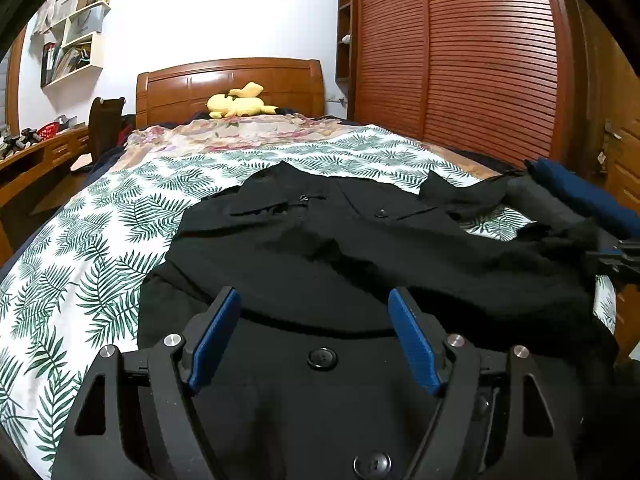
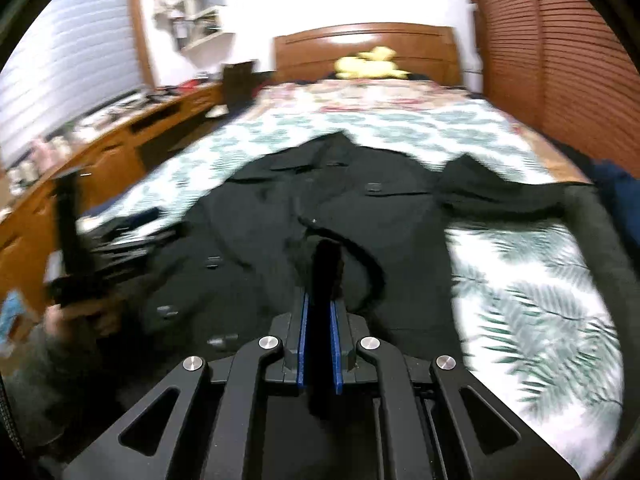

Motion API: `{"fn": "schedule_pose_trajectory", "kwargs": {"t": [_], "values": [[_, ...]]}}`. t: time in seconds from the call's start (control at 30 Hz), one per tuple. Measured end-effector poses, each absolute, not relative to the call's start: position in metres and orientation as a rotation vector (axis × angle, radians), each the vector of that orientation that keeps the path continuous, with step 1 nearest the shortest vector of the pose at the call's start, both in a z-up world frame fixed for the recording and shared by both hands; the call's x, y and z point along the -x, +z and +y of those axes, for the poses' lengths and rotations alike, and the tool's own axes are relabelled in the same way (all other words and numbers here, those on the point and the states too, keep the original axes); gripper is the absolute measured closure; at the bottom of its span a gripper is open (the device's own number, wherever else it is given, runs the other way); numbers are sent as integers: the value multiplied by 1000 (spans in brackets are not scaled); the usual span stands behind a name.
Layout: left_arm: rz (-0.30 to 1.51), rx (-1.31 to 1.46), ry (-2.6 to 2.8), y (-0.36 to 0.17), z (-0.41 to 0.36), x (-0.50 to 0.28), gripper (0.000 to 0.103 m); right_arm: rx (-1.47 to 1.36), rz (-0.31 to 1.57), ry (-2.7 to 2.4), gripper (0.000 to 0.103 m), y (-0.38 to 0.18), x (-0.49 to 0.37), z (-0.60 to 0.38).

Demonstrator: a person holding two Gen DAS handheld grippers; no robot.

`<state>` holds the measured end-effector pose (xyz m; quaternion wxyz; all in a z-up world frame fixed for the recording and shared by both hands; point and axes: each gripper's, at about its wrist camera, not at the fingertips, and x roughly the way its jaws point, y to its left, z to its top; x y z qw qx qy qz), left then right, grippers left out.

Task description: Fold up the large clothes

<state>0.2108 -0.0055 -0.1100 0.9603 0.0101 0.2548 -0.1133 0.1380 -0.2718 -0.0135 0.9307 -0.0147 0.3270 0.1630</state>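
Observation:
A large black coat (image 1: 340,248) with black buttons lies spread on the bed, collar toward the headboard. My left gripper (image 1: 316,300) is open and empty, its blue pads (image 1: 216,336) hovering over the coat's lower front near a button (image 1: 322,358). In the blurred right wrist view the coat (image 2: 360,208) fills the middle. My right gripper (image 2: 320,312) is shut on a fold of the coat's black fabric, which sticks up between the pads. The left gripper (image 2: 80,248) shows at the left edge of that view. One sleeve (image 2: 592,232) trails off to the right.
The bed has a leaf-print cover (image 1: 92,240) and a wooden headboard (image 1: 230,84) with a yellow plush toy (image 1: 238,102). A wooden desk (image 1: 36,156) and chair (image 1: 105,124) stand left; a slatted wardrobe (image 1: 472,48) stands right. Blue fabric (image 1: 580,192) lies at the bed's right edge.

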Motion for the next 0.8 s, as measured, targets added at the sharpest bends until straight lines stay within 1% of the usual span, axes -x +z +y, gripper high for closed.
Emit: {"fn": "schedule_pose_trajectory", "kwargs": {"t": [0.03, 0.07, 0.1, 0.23, 0.3, 0.37, 0.43, 0.53, 0.7, 0.73, 0.77, 0.8], "values": [[516, -20, -233, -109, -5, -210, 26, 47, 666, 285, 93, -13, -139, -274], [516, -20, -236, -109, -5, -209, 26, 66, 659, 229, 89, -13, -141, -279], [515, -21, -239, -108, -5, -208, 26, 84, 653, 184, 88, -13, -143, -282], [516, -18, -251, -108, -4, -206, 26, 128, 630, 96, 85, -11, -150, -294], [518, -19, -255, -109, -3, -205, 26, 128, 635, 115, 77, -11, -150, -293], [521, -18, -259, -109, -3, -205, 26, 135, 654, 150, 58, -16, -153, -287], [525, -13, -258, -110, -2, -206, 26, 143, 673, 171, 52, -22, -155, -282], [528, 0, -262, -110, -1, -206, 26, 152, 714, 156, 52, -34, -165, -285], [533, -6, -269, -111, -2, -205, 26, 74, 793, 120, 52, -55, -188, -306], [533, -6, -272, -112, -3, -205, 26, 47, 800, 139, 55, -57, -193, -311], [534, -7, -274, -112, -3, -206, 26, 20, 802, 172, 78, -58, -195, -314], [534, -8, -274, -112, -3, -206, 26, 2, 807, 209, 89, -58, -199, -315]]}}
